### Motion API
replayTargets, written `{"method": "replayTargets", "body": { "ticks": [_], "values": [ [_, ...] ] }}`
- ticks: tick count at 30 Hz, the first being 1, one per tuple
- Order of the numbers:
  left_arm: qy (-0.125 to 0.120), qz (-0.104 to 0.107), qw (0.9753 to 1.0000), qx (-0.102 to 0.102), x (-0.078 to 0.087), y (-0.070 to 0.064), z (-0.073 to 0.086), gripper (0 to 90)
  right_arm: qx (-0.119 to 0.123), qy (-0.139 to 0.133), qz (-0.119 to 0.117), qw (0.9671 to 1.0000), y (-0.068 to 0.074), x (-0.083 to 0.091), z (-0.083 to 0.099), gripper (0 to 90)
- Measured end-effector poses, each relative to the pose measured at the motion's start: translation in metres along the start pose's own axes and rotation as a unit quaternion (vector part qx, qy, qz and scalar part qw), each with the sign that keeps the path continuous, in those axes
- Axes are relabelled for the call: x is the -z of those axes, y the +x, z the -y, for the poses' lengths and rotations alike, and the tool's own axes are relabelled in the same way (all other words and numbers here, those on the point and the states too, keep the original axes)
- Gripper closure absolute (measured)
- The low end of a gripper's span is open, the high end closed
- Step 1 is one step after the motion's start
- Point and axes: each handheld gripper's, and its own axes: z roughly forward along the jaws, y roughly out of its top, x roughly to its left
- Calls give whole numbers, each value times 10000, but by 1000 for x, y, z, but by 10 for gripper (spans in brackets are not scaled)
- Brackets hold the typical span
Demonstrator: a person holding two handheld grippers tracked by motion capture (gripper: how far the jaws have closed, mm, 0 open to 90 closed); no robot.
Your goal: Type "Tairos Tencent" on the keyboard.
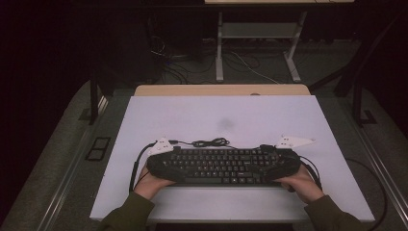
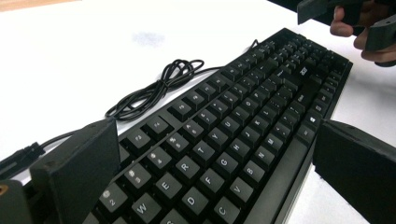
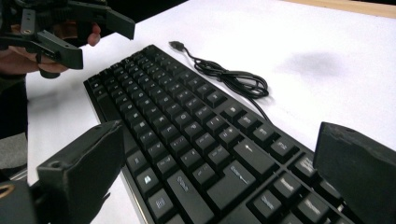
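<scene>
Nearest the person, two hands in dark green sleeves each held a claw at one end of the flat black plastic computer keyboard (image 1: 222,166); the left claw (image 2: 212,172) stood open, its jaws spread wide to either side of the letter keys, one at the far edge and one at the near edge; the right claw (image 3: 212,179) stood open in the same way over the opposite end; neither looked clamped on the board yet, so far as the gripper views showed.

The keyboard lay flat on the white-topped counter (image 1: 240,115), close to its near edge and roughly centred between the sides; just behind it the thin black cable (image 1: 210,142) lay loosely coiled, its plug end free on the surface.

The likely trouble, as I judged it, was an uneven grip: if one claw closed before the other, or bit on keycaps rather than the frame, the board could tilt, slip out, or shed a key; a lift might also drag the loose cable, which could snag under the board or swing into the left claw; a pull toward the person risked taking the board off the near edge.

Beyond the cable the counter was bare apart from a faint grey smudge (image 1: 225,123), leaving broad room to push forward or sideways; farther off stood dark floor and desk legs.
</scene>
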Motion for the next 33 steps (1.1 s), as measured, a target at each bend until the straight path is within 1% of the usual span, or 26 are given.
{"method": "replayTargets", "body": {
  "ticks": [5,9,15,17,18,20,21,23,24,26,27,28,30,33],
  "values": [
    [16,42,10000,-9,-5,0,-4,1,56,54,-42,10000,2,-8,-3,21],
    [33,64,10000,-31,-7,0,-6,1,76,94,-36,9999,1,-10,-4,21],
    [-18,123,9999,-55,-13,0,-13,1,56,104,-18,9999,0,-13,-6,22],
    [-20,135,9999,-17,-16,0,-15,1,62,131,-28,9999,0,-14,-7,22],
    [-19,142,9999,-36,-17,0,-16,1,59,133,-61,9999,0,-15,-9,59],
    [-36,165,9999,-7,-20,-1,-17,1,85,129,-103,9998,-1,-16,-10,60],
    [-30,172,9998,-31,-21,-1,-18,1,85,129,-103,9998,-1,-16,-10,60],
    [-37,193,9998,-18,-24,-2,-19,1,87,204,-146,9996,0,-18,-9,70],
    [-15,211,9998,-47,-25,-2,-20,1,96,240,-165,9995,0,-19,-9,70],
    [-17,245,9997,-22,-29,-3,-20,1,98,266,-188,9994,1,-20,-9,75],
    [-20,250,9997,-3,-31,-4,-21,1,105,286,-212,9993,1,-21,-9,122],
    [0,265,9996,-17,-32,-4,-21,1,125,294,-260,9992,1,-21,-8,151],
    [-43,283,9996,-10,-35,-6,-21,1,115,329,-275,9990,1,-22,-8,164],
    [-78,287,9996,-9,-39,-9,-21,1,176,363,-280,9988,2,-23,-7,223]
  ]
}}
